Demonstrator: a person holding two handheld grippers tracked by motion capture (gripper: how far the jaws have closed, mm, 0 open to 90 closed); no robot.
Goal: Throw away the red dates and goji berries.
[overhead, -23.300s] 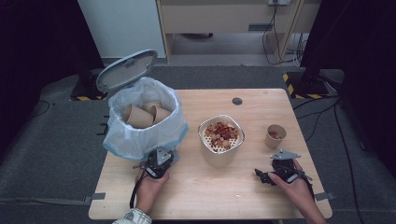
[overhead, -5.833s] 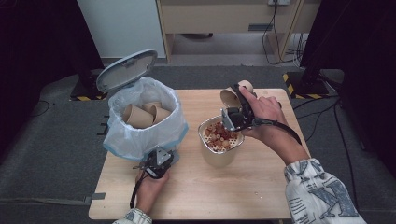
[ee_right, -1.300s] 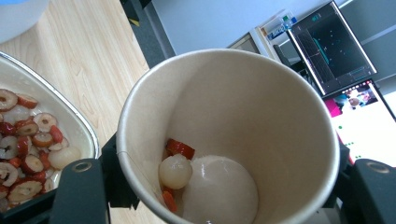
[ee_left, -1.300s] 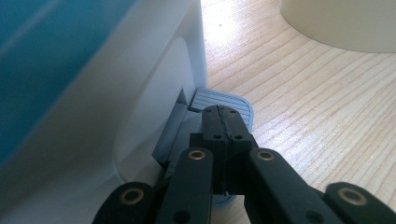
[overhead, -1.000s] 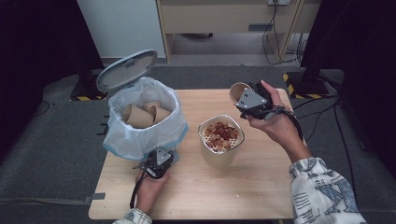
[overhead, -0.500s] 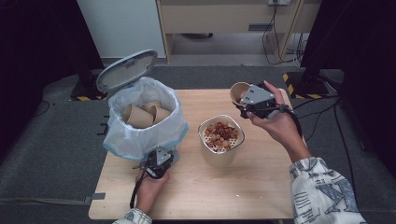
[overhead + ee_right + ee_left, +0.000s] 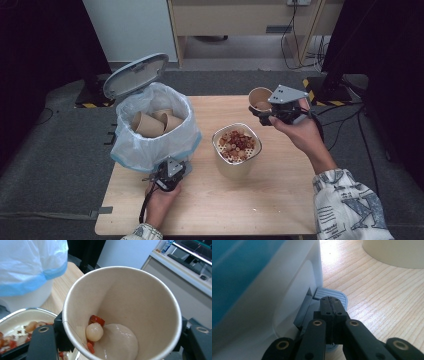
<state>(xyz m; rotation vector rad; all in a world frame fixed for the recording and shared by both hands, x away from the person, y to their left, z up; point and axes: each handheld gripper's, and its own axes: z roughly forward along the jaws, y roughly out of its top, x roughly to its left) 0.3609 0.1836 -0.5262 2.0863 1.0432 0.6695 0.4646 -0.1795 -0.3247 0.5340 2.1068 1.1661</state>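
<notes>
My right gripper (image 7: 264, 109) is shut on a brown paper cup (image 7: 260, 98), held in the air beyond and to the right of the bowl (image 7: 236, 150), mouth tilted toward the camera. In the right gripper view the cup (image 7: 140, 302) holds one pale ball, a few red bits and a wet film at its bottom, with my right gripper (image 7: 122, 340) clasping it from both sides. My left gripper (image 7: 170, 172) is shut with nothing in it. Its tips (image 7: 329, 300) rest on the grey ribbed pedal (image 7: 338, 296) of the white bin (image 7: 150, 125), whose lid (image 7: 135, 75) stands up.
The bin has a clear-and-blue liner and holds several used paper cups (image 7: 150, 124). The bowl is full of red and pale pieces and stands mid-table. The table (image 7: 280, 200) ends close behind the raised cup, with cables and black stands on the floor beyond.
The cup first stood on the table at right. My right gripper lifted it, tipped it over the bowl, then drew it back right. In the last second it barely shifted. The left gripper stayed put.
</notes>
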